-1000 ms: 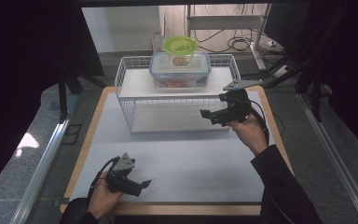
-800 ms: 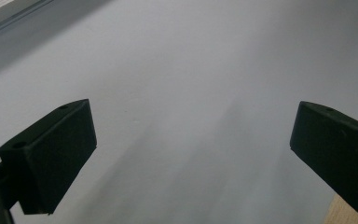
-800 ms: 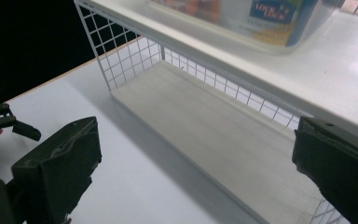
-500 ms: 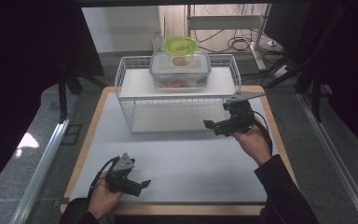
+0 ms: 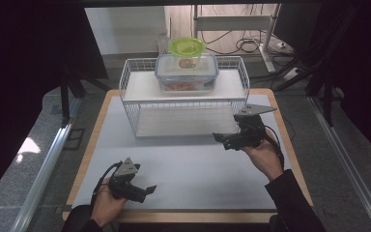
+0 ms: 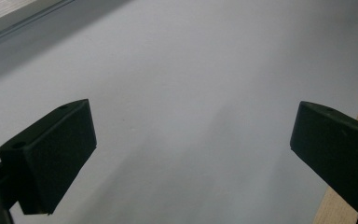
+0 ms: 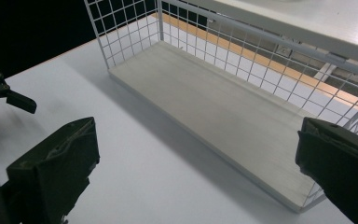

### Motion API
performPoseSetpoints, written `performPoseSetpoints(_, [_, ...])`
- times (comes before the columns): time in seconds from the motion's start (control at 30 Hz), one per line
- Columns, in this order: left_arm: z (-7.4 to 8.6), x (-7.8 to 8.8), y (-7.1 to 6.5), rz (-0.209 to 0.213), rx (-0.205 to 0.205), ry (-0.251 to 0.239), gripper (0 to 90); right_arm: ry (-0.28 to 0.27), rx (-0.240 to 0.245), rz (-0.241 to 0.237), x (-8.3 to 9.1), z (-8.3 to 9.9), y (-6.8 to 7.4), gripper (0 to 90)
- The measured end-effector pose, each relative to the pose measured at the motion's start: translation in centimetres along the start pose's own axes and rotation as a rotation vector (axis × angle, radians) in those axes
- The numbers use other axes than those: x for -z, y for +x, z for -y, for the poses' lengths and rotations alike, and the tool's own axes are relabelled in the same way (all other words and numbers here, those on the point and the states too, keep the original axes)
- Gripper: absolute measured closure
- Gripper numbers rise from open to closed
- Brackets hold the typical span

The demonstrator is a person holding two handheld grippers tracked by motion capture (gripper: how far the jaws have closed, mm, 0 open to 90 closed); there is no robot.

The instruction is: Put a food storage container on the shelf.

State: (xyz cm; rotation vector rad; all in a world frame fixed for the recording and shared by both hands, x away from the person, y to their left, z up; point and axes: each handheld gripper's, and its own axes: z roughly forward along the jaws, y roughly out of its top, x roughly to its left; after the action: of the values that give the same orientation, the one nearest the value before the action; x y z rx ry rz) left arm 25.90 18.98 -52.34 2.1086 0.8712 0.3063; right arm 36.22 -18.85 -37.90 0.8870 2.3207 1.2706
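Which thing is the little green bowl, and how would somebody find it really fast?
Start at the white wire rack at the far side of the table. On its top shelf lies a clear rectangular plastic box with a blue-rimmed lid. The small round lime-green plastic bowl sits on that lid, the highest and only bright green thing there.

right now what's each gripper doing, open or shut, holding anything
left gripper: open, holding nothing, over the white table mat.
right gripper: open, holding nothing.

Wire rack (image 5: pixel 140 116) ahead, mat (image 5: pixel 188 164) open
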Motion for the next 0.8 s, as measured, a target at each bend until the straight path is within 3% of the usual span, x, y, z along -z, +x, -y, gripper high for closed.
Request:
performPoseSetpoints(0.43, [0.0,-0.1,-0.1,0.007,-0.010,0.003,0.2,-0.027,0.011,0.005,0.0,2.0,0.4,0.0])
performPoseSetpoints(0.8, [0.0,0.0,-0.1,0.007,-0.014,0.001,0.2,-0.013,0.026,0.006,0.2,3.2,1.2,0.0])
